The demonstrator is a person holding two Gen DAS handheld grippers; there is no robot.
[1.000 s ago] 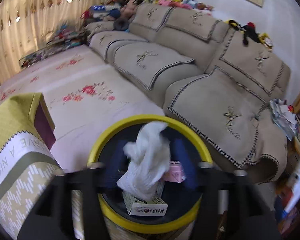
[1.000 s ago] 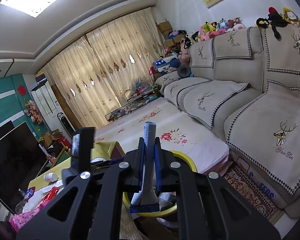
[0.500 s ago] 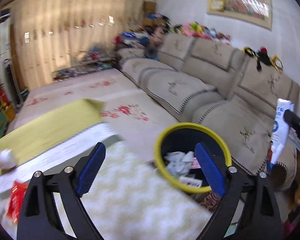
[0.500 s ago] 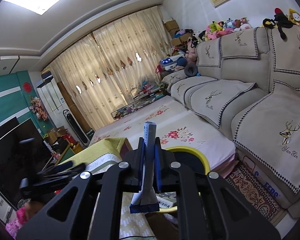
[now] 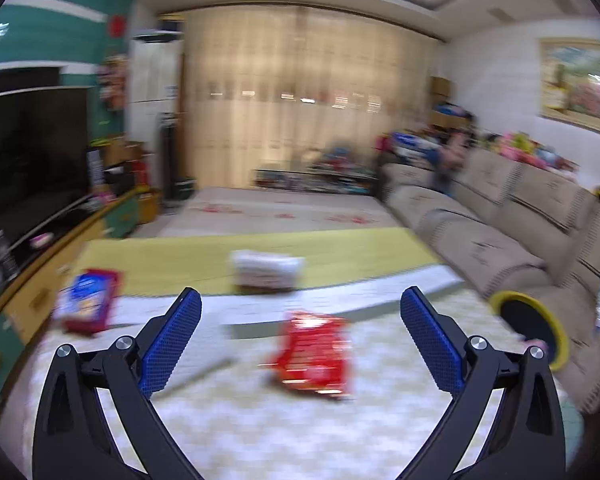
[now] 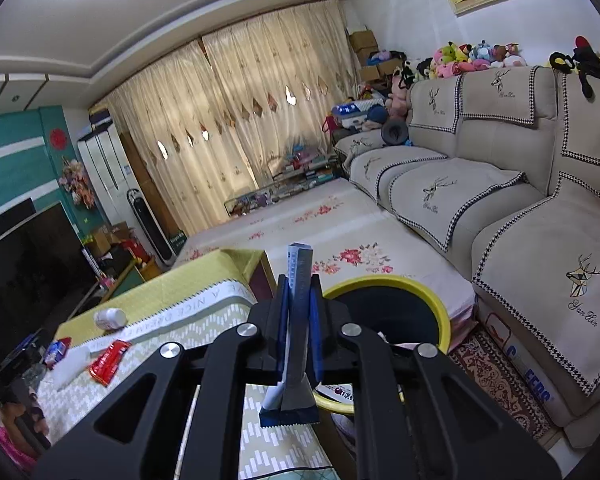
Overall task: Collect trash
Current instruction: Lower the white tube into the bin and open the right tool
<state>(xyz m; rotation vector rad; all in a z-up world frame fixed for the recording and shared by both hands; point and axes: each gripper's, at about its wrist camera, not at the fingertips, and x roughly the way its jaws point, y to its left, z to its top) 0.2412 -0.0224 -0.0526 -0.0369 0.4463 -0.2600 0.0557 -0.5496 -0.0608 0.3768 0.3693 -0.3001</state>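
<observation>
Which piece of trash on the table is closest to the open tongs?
The red snack packet, lying between the left tongs' open fingers. The blue-and-red packet sits off left, the white bundle farther back.

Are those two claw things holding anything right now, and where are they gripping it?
The right gripper pinches a flattened blue wrapper around its middle. The left gripper holds nothing.

A: Any lettering you can read?
B: "Yan Lin" in script under the stag on the near beige sofa cover (image 6: 580,280).
A: And on the yellow tablecloth (image 6: 204,280)?
B: Its white band reads "A NICE"; the rest is unclear.
</observation>
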